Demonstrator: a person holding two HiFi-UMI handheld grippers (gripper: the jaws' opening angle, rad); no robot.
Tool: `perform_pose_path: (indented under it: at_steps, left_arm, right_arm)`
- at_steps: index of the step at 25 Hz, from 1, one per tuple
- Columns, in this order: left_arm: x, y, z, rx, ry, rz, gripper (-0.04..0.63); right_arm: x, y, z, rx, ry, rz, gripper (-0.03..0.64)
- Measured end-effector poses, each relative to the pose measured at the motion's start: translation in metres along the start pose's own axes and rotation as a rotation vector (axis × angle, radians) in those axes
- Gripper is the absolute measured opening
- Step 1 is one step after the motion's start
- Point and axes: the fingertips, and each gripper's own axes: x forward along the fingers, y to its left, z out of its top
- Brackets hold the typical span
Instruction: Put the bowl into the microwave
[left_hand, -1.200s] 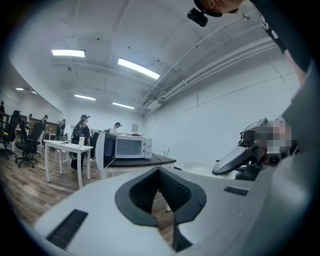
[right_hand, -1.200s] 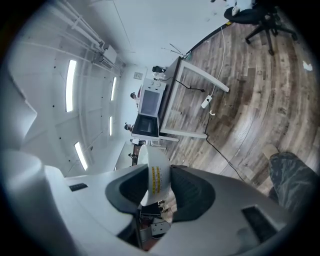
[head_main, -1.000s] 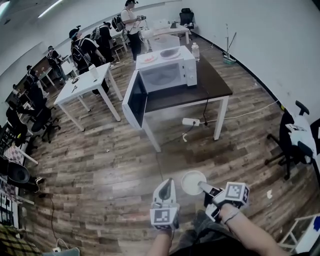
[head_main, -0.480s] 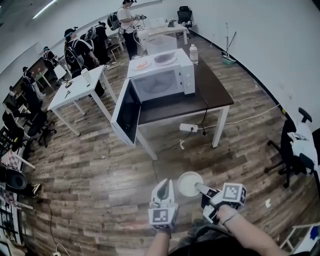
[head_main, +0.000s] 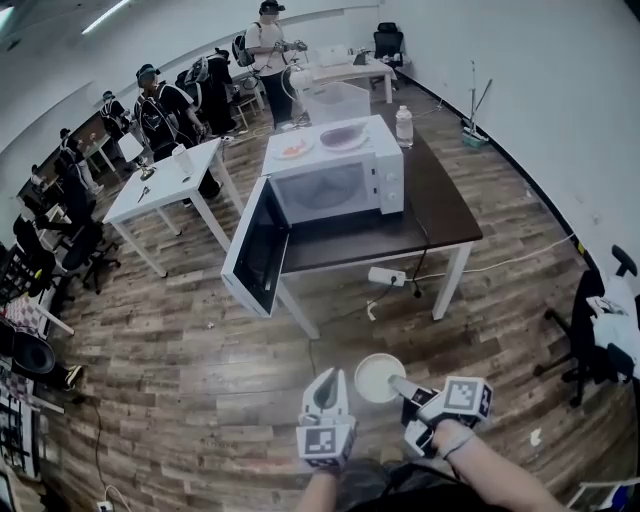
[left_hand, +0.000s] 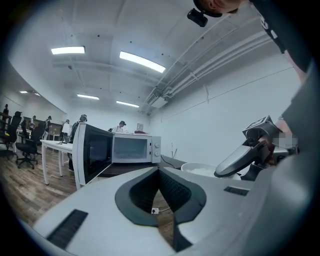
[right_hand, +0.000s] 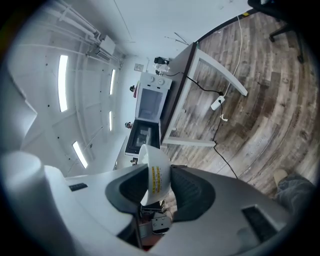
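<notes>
A white bowl (head_main: 375, 375) hangs over the wooden floor, held by its rim. My right gripper (head_main: 400, 385) is shut on that rim; in the right gripper view the bowl's wall (right_hand: 152, 165) sits pinched between the dark pads. My left gripper (head_main: 328, 378) is just left of the bowl, shut and holding nothing, its tips meeting (left_hand: 159, 172). The white microwave (head_main: 335, 185) stands ahead on a dark table (head_main: 430, 200). Its door (head_main: 255, 245) is swung wide open to the left. In the left gripper view the bowl (left_hand: 200, 169) shows at the right.
Two plates (head_main: 345, 137) lie on top of the microwave and a water bottle (head_main: 404, 127) stands behind it. A power strip (head_main: 385, 276) and cable lie under the table. A white table (head_main: 165, 185) and several people are at the back left; an office chair (head_main: 600, 330) is at the right.
The view has shifted and the microwave looks slightly nearer. Both grippers keep the same pose, with the bowl still in the right one.
</notes>
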Motion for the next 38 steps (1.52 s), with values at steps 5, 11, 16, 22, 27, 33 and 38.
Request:
perform_pose_path:
  at_steps: [5,11,16,22,27,33,38]
  left_arm:
    - [0.007,0.005,0.002,-0.020,0.024,0.010,-0.001]
    - [0.023,0.022,-0.001,-0.004,0.007,0.027,0.000]
    - [0.054,0.030,-0.002,-0.019,0.021,0.013,0.000]
    - [0.096,0.056,0.001,-0.043,0.047,0.004,-0.001]
    - [0.133,0.076,0.004,-0.038,0.053,-0.014,0.000]
    - [0.177,0.101,0.009,-0.050,0.053,-0.041,0.000]
    - [0.207,0.117,0.004,-0.061,0.065,-0.074,0.000]
  right_arm:
    - [0.015,0.004,0.010,0.005,0.012,0.018,0.129]
    - [0.033,0.004,0.020,0.017,0.019,0.012,0.129]
    - [0.054,0.002,0.039,0.009,0.020,-0.001,0.129]
    - [0.087,0.008,0.071,0.008,0.011,-0.023,0.129]
    - [0.120,0.015,0.096,0.022,0.006,-0.023,0.129]
    - [0.156,0.021,0.126,0.034,-0.016,-0.038,0.129]
    - [0.180,0.017,0.150,0.035,-0.048,-0.070,0.129]
